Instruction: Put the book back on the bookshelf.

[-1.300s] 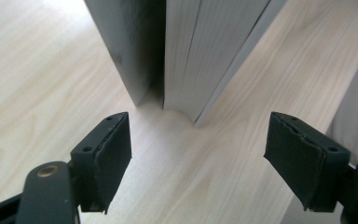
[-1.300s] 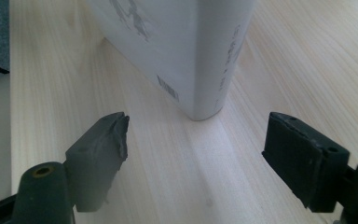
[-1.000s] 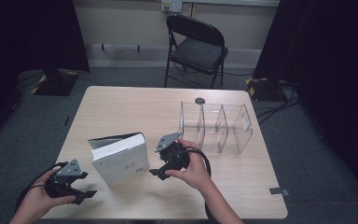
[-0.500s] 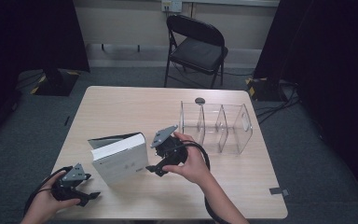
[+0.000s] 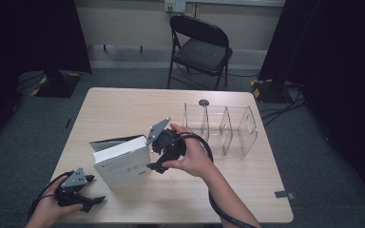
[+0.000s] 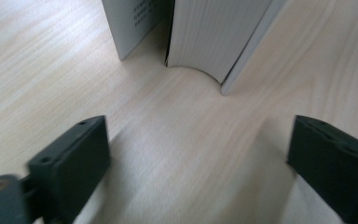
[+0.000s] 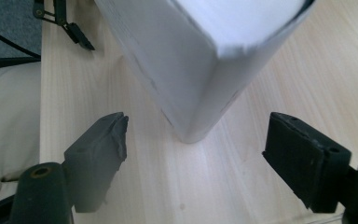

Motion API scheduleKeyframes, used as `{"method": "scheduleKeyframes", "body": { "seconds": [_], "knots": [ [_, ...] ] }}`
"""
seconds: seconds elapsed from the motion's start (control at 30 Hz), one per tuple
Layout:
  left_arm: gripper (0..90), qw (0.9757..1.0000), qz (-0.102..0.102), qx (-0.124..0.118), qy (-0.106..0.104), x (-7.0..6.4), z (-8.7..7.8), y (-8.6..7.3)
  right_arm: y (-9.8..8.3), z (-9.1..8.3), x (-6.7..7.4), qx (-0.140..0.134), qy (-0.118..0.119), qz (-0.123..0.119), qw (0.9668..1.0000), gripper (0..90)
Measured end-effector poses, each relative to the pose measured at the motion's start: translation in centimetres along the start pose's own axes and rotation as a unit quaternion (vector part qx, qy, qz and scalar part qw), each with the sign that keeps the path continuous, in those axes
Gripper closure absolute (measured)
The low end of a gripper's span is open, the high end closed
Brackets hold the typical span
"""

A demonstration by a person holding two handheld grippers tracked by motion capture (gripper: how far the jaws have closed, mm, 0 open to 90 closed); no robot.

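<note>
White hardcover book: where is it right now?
High view: the white hardcover book stands upright on the wooden table, front-left, between the left gripper and right gripper.

The high view looks forward and down over the table. Each gripper view rides low, close ahead of its own jaws — both face the standing book, shared by all three.

right gripper lifted beside the book, left gripper lower, jaws just opened

One book, two claws, one clear organizer, one chair
</note>
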State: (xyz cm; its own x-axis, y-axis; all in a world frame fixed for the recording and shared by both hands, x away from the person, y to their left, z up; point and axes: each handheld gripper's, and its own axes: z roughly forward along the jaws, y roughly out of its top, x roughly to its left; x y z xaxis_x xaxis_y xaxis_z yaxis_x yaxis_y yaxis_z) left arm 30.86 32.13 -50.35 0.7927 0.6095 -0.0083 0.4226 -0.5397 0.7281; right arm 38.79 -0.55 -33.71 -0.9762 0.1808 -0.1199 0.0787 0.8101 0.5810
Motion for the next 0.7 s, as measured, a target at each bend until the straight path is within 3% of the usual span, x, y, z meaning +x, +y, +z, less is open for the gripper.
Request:
{"method": "scheduleKeyframes", "body": {
  "seconds": [0.17, 0.43, 0.7],
  "knots": [
    [2.5, 1.0, -0.001, 0.004, 0.002, -0.1, 0.1, 0.1, 1.4, -0.2, -0.2, 0.014, -0.004, -0.018, 0.9997, 19.8],
    [2.4, 1.0, 0.0, 0.004, 0.003, -0.1, 0.1, 0.1, 3.1, 0.3, -0.8, 0.016, -0.002, -0.028, 0.9995, 19.6],
    [2.4, 1.0, 0.001, 0.005, 0.004, -0.1, 0.1, 0.1, 4.6, 0.9, -0.6, 0.018, 0.014, -0.047, 0.9986, 21.3]
  ]
}}
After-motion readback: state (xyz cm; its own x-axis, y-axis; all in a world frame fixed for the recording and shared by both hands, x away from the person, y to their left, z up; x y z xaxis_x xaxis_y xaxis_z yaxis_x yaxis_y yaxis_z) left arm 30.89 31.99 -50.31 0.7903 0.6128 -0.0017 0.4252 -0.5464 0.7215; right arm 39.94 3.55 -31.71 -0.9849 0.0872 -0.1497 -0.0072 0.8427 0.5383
